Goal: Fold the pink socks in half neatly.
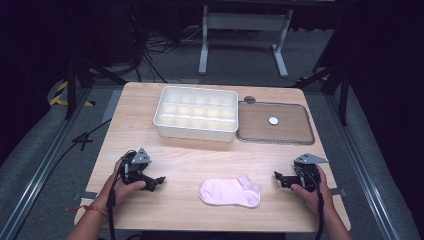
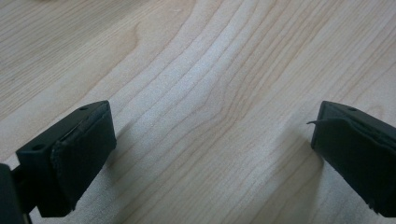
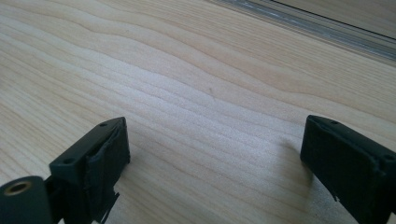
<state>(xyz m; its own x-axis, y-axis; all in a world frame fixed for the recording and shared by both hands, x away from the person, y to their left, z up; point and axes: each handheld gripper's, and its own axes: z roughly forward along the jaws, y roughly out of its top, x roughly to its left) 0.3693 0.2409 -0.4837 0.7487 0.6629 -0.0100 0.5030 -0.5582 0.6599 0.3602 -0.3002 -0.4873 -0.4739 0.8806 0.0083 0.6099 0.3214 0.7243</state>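
Pink sock between left gripper, right gripper; jaws apart

Wooden table: sock, organizer, lid.

A lab-like recording space is being suggested: a wooden table is being ringed by dark curtains, floor cables at 11 o'clock.

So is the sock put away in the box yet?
Not yet. The lid already lies beside the open white box. Nothing is in hand: left gripper and right gripper are both open. The pink sock lies on the table between them.
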